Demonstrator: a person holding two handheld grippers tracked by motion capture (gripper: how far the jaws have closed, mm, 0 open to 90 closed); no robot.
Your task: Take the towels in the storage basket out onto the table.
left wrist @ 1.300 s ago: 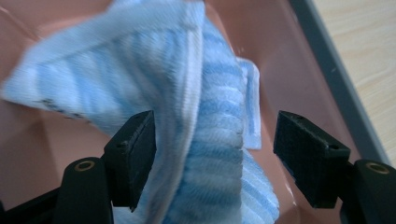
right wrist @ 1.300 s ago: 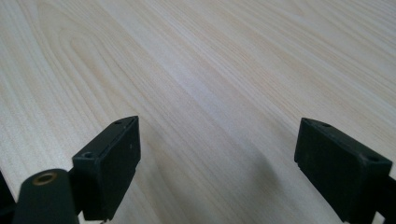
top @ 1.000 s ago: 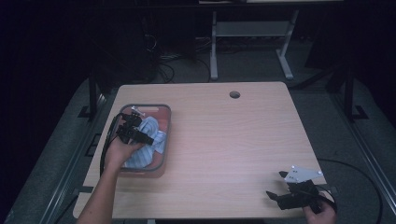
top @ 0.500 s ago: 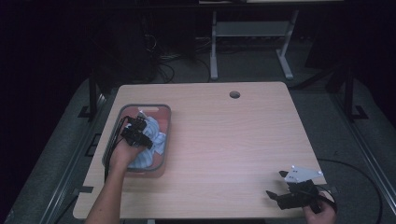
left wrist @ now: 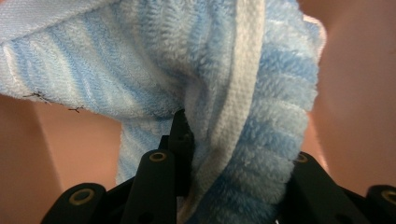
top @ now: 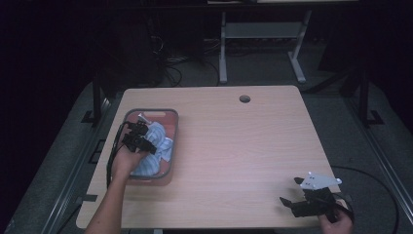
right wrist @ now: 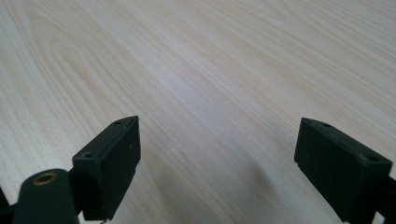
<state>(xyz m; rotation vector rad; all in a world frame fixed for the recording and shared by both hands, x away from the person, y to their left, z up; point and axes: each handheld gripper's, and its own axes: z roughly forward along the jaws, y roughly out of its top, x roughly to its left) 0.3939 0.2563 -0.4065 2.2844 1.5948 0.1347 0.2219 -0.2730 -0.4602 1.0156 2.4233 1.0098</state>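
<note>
on the wooden table (top: 234, 146), near its left edge, a pink tray (top: 170, 122) holds a crumpled blue-and-white striped towel (top: 158, 141), which looks soft, light and floppy, likely to sag and unfold when lifted. the left gripper (left wrist: 219, 154) is clamped on a thick fold beside the white hem, a sound hold. the right gripper (right wrist: 217, 161) rests spread apart over bare wood at the near right corner.

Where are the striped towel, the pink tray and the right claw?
striped towel (left wrist: 280, 93), left gripper view, blue pile
pink tray (top: 168, 116), high view, far right rim
right claw (right wrist: 217, 163), right gripper view, midway between fingertips
</note>
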